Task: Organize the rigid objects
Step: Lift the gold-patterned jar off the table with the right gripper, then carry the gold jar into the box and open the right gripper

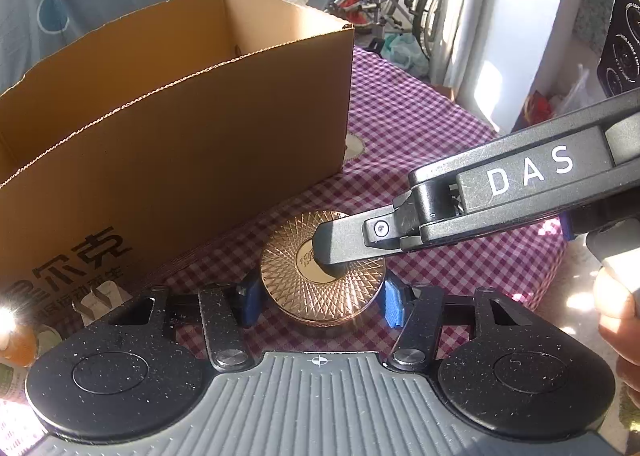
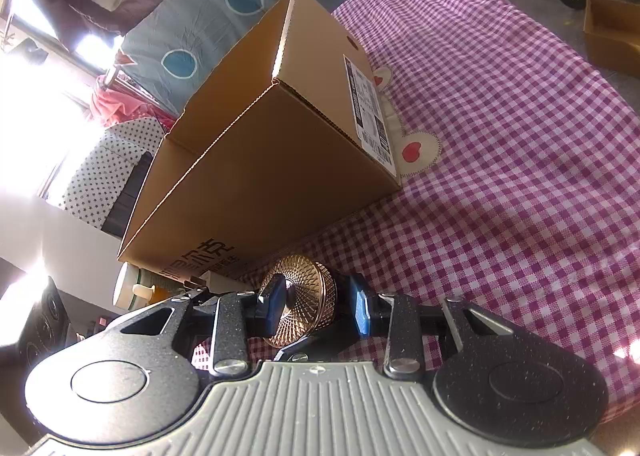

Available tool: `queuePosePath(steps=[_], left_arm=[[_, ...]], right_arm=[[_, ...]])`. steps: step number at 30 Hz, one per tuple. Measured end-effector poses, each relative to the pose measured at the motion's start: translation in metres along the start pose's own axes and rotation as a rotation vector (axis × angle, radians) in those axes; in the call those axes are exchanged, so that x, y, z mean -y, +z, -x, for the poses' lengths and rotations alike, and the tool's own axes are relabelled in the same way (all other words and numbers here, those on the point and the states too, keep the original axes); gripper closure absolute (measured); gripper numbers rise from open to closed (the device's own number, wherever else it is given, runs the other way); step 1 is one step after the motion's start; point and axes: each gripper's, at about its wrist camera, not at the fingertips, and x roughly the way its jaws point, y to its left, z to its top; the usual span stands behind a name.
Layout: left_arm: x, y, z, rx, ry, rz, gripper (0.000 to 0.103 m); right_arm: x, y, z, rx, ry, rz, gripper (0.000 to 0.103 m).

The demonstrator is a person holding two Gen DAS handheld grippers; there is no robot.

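Round copper-gold tin [image 1: 320, 284], engraved lid, looks rigid, slick, prob light; best gripped across the rim. It sits on the checked cloth [image 1: 420, 128] just beside the cardboard box [image 1: 172, 128]. Left gripper [image 1: 318, 302] straddles it, pads at the rim w/ contact unclear; right gripper [image 2: 316, 302] pinches lid top and underside.

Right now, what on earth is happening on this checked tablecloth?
A person is working two handheld tools around a round copper-coloured tin lying on the tablecloth, beside an open cardboard box. The right tool grips the tin top and bottom, one finger on its patterned lid. The left tool has its blue pads on either side of the tin; whether they touch it isn't clear. The tin is not yet in the box.
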Motion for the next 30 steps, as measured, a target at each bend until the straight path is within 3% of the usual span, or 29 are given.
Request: queuePosePath(steps=[17, 25, 30], left_arm=[[-0.003, -0.003, 0.020, 0.033, -0.012, 0.042, 0.047], [-0.009, 0.010, 0.067, 0.119, 0.002, 0.070, 0.047], [-0.025, 0.033, 0.096, 0.182, 0.028, 0.085, 0.047]], right_arm=[[-0.021, -0.004, 0.011, 0.017, -0.030, 0.050, 0.065], [-0.072, 0.002, 0.040, 0.079, -0.030, 0.159, 0.065], [-0.110, 0.025, 0.052, 0.115, -0.004, 0.249, 0.065]])
